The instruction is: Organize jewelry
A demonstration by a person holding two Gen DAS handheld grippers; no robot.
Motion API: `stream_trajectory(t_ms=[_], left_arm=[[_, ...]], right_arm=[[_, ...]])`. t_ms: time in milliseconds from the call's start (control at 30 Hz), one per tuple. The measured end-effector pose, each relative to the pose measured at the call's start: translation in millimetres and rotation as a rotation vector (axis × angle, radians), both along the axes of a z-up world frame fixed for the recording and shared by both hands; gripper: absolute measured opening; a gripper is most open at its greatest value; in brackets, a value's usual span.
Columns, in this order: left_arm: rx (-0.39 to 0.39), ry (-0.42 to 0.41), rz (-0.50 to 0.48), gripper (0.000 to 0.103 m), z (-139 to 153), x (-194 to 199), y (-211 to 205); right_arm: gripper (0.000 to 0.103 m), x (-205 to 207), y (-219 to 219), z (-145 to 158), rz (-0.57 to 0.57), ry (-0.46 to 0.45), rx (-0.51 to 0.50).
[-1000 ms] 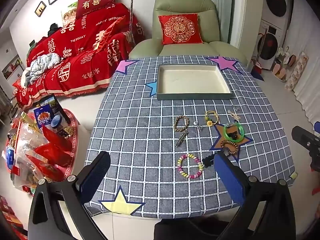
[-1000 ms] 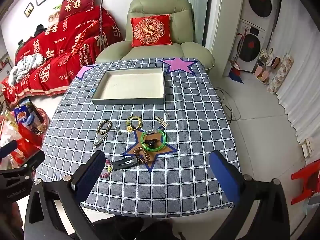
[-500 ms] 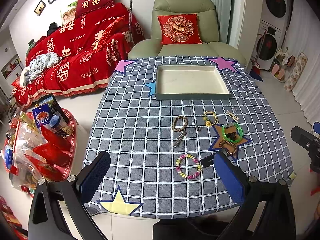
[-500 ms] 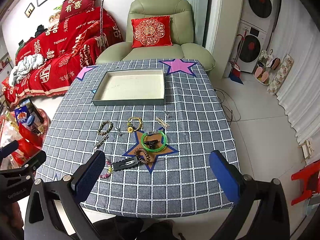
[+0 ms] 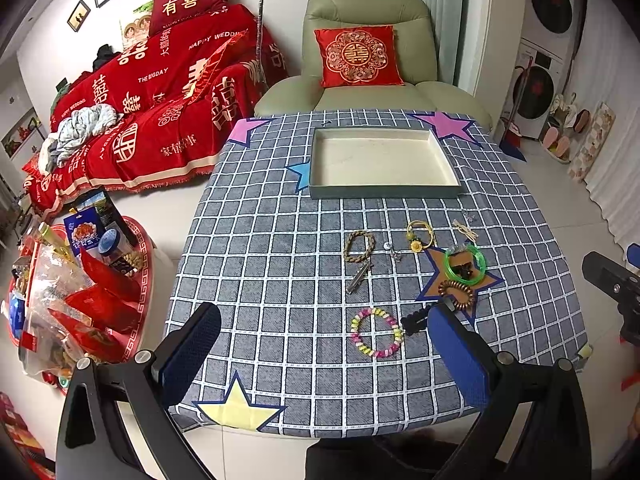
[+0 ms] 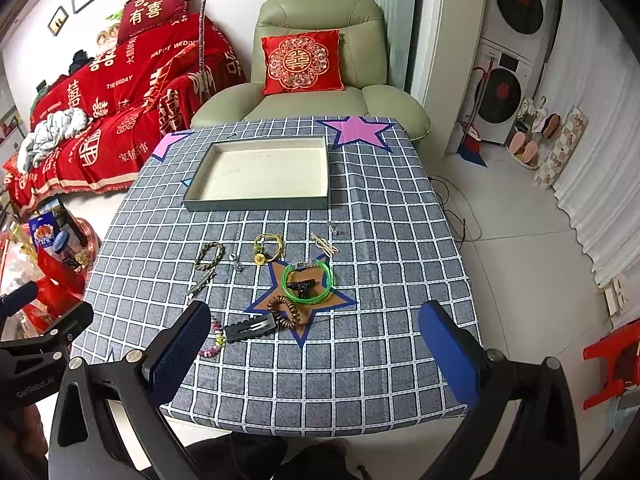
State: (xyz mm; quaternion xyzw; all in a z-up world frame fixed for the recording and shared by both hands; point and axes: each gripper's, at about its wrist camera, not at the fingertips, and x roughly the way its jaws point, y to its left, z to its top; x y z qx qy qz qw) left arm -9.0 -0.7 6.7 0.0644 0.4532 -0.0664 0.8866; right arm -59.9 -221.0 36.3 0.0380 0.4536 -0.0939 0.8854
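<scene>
My left gripper (image 5: 324, 340) and right gripper (image 6: 316, 334) hung spread wide, holding nothing. Only the left view showed the whole pastel bead bracelet (image 5: 376, 338); the right saw one black hair clip (image 6: 251, 328). One tray (image 5: 384, 191) lay beyond, empty.

Checked table (image 5: 280, 216): tray (image 5: 384, 191), scattered jewelry (image 5: 376, 332)

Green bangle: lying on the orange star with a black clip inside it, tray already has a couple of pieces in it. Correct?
Not quite. The tray holds nothing yet, as the right wrist view shows. The rest stands: the green bangle lies on the orange star with a black clip inside it.
</scene>
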Motion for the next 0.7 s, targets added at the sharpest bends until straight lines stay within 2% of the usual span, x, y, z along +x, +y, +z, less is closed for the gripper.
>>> stream_trajectory(t_ms=[700], left_arm=[[0.000, 0.007, 0.004, 0.103, -7.2, -0.4, -0.4]], right_arm=[[0.103, 0.3, -1.0, -0.8, -0.003, 0.003, 0.002]])
